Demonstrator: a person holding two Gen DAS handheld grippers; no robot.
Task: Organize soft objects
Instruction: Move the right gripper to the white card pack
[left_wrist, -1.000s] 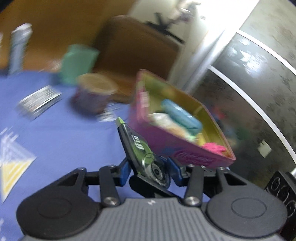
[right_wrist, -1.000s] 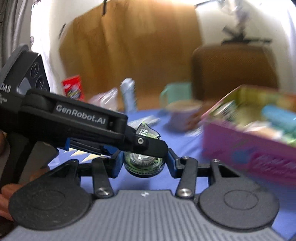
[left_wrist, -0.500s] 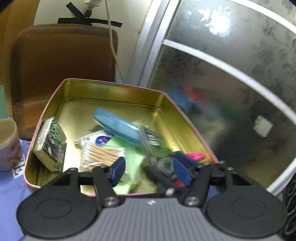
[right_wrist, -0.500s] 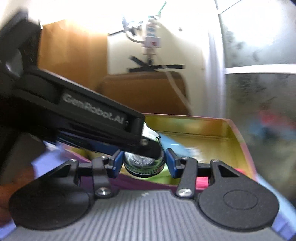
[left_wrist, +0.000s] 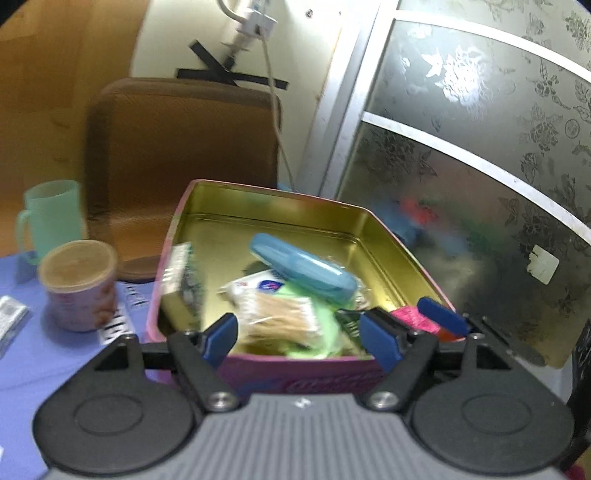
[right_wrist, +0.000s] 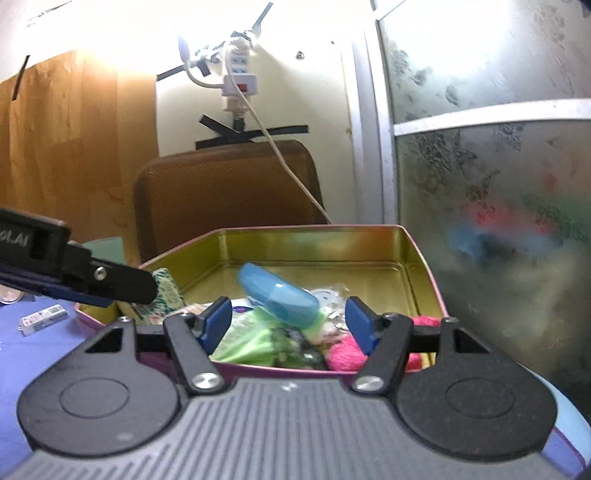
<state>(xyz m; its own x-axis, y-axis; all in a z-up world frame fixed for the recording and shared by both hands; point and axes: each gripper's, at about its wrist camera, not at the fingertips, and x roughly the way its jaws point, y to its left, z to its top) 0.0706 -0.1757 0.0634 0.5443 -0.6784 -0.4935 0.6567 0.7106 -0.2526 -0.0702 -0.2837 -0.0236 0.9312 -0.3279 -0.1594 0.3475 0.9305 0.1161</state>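
A pink tin with a gold inside (left_wrist: 280, 206) (right_wrist: 332, 243) stands on the blue cloth at the table's right end. It holds a blue case (left_wrist: 303, 271) (right_wrist: 277, 293), a pack of cotton buds (left_wrist: 280, 317), green packets (right_wrist: 255, 339), pink yarn (right_wrist: 347, 350) (left_wrist: 413, 319) and a dark green-and-black tape dispenser (right_wrist: 299, 347). My left gripper (left_wrist: 299, 338) is open and empty over the tin's near edge. My right gripper (right_wrist: 288, 326) is open and empty over the near edge too. The left gripper's finger (right_wrist: 110, 284) shows at the left of the right wrist view.
A pink paper cup (left_wrist: 77, 284) and a mint mug (left_wrist: 51, 218) stand left of the tin. A brown chair back (left_wrist: 184, 162) is behind the table. A frosted glass door (left_wrist: 480, 184) is close on the right. A small packet (right_wrist: 42, 319) lies on the cloth.
Both grippers carried the tape dispenser to the tin and opened. The dispenser now lies in the tin and both grippers are empty.
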